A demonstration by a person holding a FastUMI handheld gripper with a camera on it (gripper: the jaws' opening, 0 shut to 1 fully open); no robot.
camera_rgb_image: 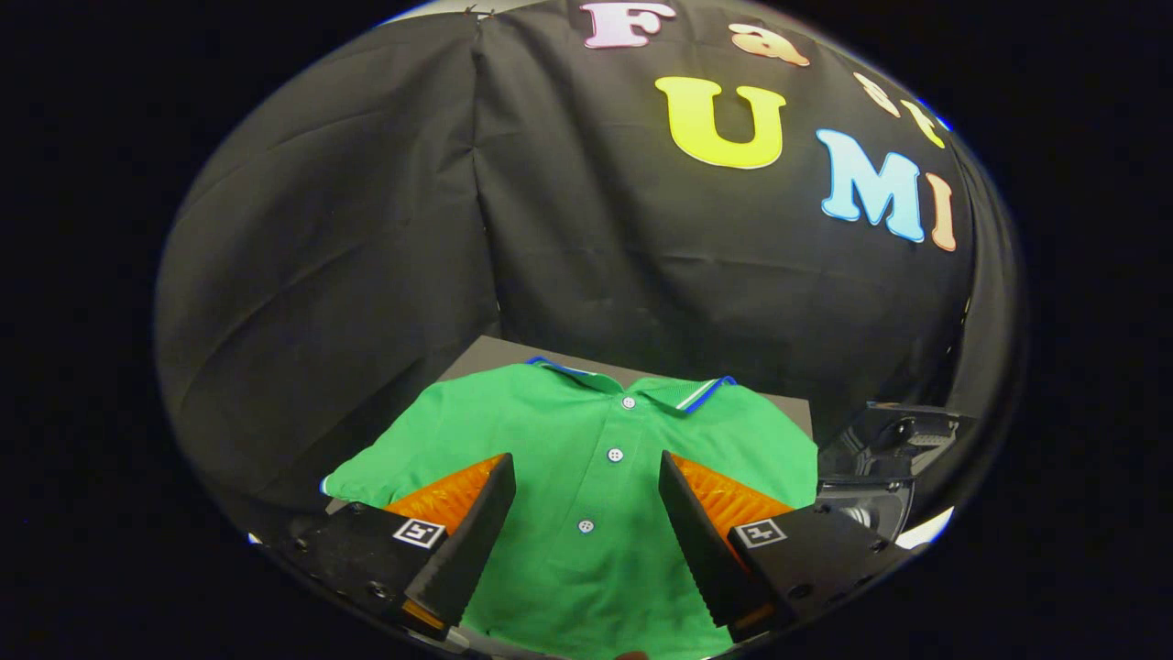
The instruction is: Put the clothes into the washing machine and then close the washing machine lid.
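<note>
A green polo shirt (550, 440) with white buttons and a blue-and-white trimmed collar lies spread flat on a dark table (486, 353), collar toward the far wall. My gripper (586, 467) hovers above the shirt's chest with its fingers wide apart; the button placket runs between them. Nothing is held. To the right of the shirt, beside the right finger, stands a dark machine part with a round opening (871, 504), probably the washing machine, mostly hidden.
Black cloth walls close the booth behind and to the left of the table. The table's far edge lies just beyond the collar. The dark machine body (903, 431) rises at the right of the table.
</note>
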